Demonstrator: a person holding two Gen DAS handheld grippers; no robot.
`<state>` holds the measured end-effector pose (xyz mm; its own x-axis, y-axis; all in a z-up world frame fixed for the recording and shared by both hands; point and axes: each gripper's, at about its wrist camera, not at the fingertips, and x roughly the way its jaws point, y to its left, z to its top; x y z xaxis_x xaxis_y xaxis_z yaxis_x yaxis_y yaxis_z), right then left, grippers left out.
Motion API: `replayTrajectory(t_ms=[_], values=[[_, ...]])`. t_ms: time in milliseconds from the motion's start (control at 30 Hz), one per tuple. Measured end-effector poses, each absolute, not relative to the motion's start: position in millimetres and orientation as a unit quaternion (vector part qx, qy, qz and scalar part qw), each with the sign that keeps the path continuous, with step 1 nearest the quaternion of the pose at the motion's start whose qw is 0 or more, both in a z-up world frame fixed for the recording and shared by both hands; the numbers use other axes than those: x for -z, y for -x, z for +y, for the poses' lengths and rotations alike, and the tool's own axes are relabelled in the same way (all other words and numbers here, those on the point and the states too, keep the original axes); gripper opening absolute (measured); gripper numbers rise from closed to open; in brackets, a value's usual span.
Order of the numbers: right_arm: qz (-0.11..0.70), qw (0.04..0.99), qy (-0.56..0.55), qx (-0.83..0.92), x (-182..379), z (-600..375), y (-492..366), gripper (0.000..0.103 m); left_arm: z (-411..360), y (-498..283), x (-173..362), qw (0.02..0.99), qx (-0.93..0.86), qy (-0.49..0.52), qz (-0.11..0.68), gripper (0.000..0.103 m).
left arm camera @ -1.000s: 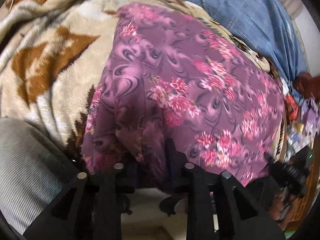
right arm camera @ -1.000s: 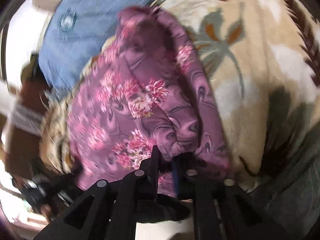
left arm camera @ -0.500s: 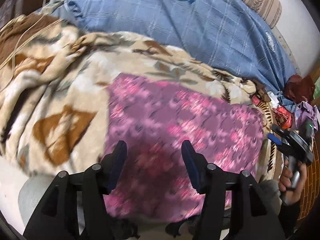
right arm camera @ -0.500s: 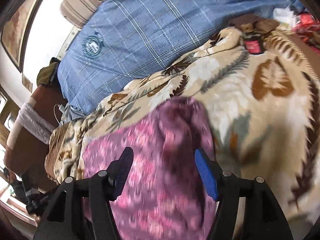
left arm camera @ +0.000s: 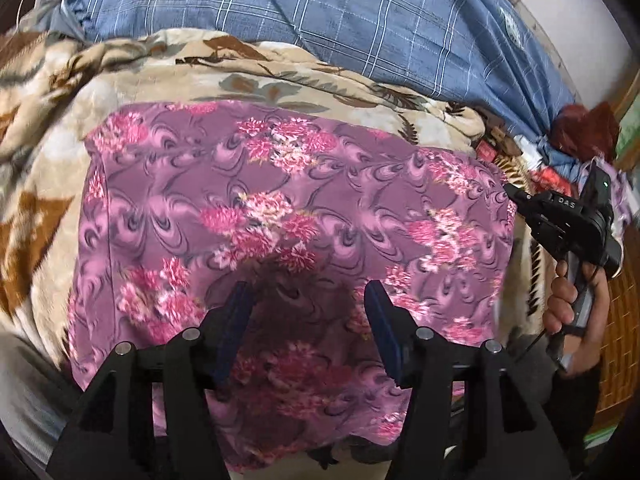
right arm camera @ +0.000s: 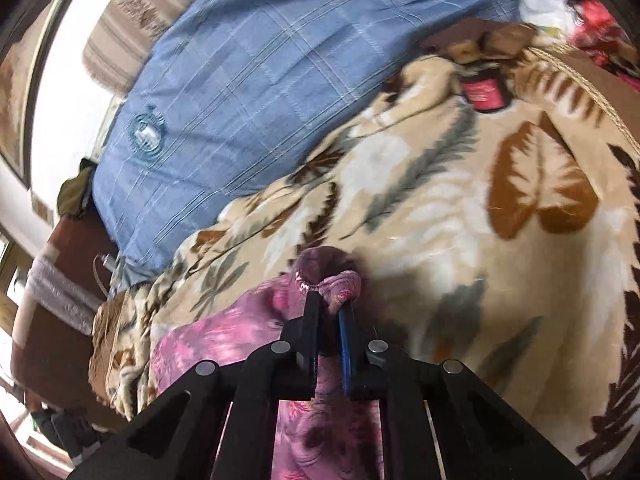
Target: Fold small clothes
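A purple garment with pink flowers (left arm camera: 288, 216) lies spread flat on a beige leaf-patterned blanket (left arm camera: 52, 152). My left gripper (left arm camera: 310, 304) is open and empty, its blue-padded fingers hovering over the garment's near part. My right gripper (right arm camera: 330, 304) is shut on the garment's right edge (right arm camera: 328, 280), with bunched purple cloth pinched between its jaws. The right gripper also shows in the left wrist view (left arm camera: 560, 220), at the garment's right edge, held by a hand.
A blue checked pillow (left arm camera: 320, 12) lies behind the blanket. A pile of red and mixed clothes (left arm camera: 580, 132) sits at the far right. A brown wooden headboard (right arm camera: 52, 300) stands at the left in the right wrist view.
Both grippers let go of the garment and opened, leaving it flat on the blanket. Since then my right gripper has shut on the garment's right edge. My left gripper stays open.
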<state>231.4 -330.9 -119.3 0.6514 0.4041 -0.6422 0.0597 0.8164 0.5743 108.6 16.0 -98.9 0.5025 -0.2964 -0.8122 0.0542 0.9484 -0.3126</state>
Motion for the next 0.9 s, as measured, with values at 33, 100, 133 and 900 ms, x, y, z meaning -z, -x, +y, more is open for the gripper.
replayTrajectory(t_ms=[33, 100, 133, 900], values=[[0.425, 0.856, -0.282, -0.088, 132, -330, -240, 0.008, 18, -112, 101, 0.855, 0.1, 0.126, 0.493, 0.057], [0.442, 0.849, -0.279, -0.078, 144, -328, -251, 0.008, 28, -116, 103, 0.849, 0.092, 0.148, 0.499, 0.057], [0.445, 0.847, -0.282, -0.077, 148, -329, -255, 0.008, 34, -116, 103, 0.848, 0.09, 0.162, 0.497, 0.057], [0.412, 0.846, -0.215, -0.262, 47, -159, -148, 0.068, 177, -72, 116, 0.83, -0.002, 0.327, 0.453, 0.059]])
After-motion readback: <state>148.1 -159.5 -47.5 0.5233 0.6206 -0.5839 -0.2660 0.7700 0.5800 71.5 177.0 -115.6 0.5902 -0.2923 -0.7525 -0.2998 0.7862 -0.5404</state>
